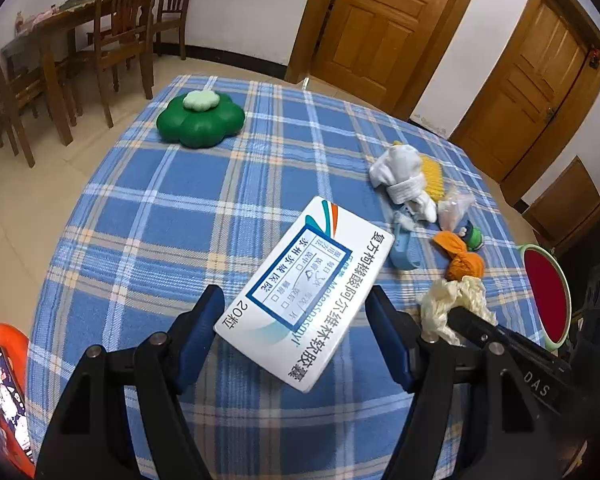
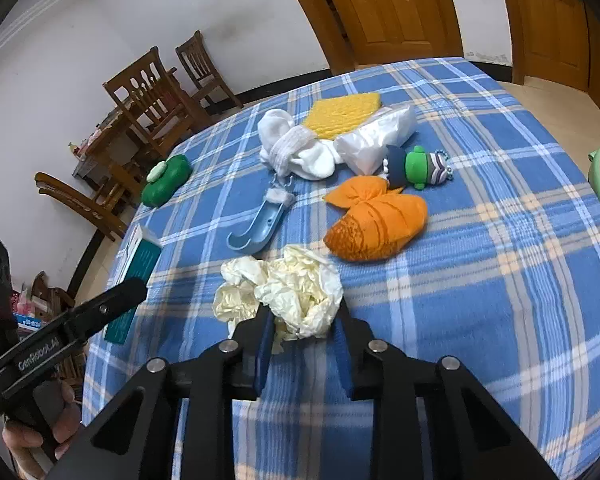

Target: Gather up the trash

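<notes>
As the right gripper point(image 2: 302, 322) pinched only the crumpled cream wrapper point(image 2: 284, 294) at lower centre, it risked tearing loose; the left gripper point(image 1: 296, 320) clamped the white cardboard medicine box point(image 1: 304, 300), tilted, liable to slip.

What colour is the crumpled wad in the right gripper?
Pale cream. The wad shows best in the right wrist view.
</notes>
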`<state>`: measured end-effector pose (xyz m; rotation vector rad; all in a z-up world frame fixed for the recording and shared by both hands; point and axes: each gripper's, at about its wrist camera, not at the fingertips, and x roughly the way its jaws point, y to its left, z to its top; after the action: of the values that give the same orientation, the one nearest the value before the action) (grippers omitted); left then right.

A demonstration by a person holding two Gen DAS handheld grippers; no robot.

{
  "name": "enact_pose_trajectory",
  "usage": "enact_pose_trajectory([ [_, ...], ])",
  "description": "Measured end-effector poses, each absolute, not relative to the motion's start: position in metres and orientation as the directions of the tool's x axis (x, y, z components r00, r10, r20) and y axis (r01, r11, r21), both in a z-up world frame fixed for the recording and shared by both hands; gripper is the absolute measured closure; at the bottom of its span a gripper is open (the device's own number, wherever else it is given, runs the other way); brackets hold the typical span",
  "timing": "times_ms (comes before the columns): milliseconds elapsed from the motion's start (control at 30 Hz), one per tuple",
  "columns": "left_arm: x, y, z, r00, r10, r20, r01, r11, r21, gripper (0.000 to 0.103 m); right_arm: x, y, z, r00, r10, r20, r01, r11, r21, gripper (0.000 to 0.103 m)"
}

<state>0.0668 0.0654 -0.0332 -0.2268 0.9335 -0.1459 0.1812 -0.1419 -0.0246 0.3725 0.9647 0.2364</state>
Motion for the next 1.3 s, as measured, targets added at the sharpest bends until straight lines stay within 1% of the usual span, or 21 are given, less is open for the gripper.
enact_pose_trajectory([
  [233, 0.064, 0.048, -0.018, 0.592, -0.249, -0.767, 0.073, 0.964, -0.257, 0.031, 0.160, -0.157, 0.002, 0.616, 0.332, -0.714, -0.035, 0.917, 0.396, 0.077],
  [567, 0.065, -0.004, 0.006, 0.566, -0.336, -0.753, 0.193, 0.942, -0.275, 0.031, 0.139, -0.209, 0.031, 0.704, 0.248, -0.666, 0.061, 0.912, 0.405, 0.077],
  [833, 0.074, -0.063, 0.024, 0.540, -0.400, -0.740, 0.298, 0.914, -0.276, 0.031, 0.134, -0.262, 0.047, 0.736, 0.167, -0.656, 0.140, 0.911, 0.389, 0.077],
  [1100, 0.086, -0.129, 0.037, 0.509, -0.458, -0.729, 0.402, 0.875, -0.270, 0.031, 0.121, -0.321, 0.057, 0.750, 0.053, -0.660, 0.236, 0.910, 0.341, 0.077],
  [1300, 0.092, -0.189, 0.041, 0.477, -0.492, -0.728, 0.494, 0.835, -0.242, 0.031, 0.102, -0.367, 0.053, 0.763, -0.031, -0.646, 0.339, 0.870, 0.359, 0.077],
])
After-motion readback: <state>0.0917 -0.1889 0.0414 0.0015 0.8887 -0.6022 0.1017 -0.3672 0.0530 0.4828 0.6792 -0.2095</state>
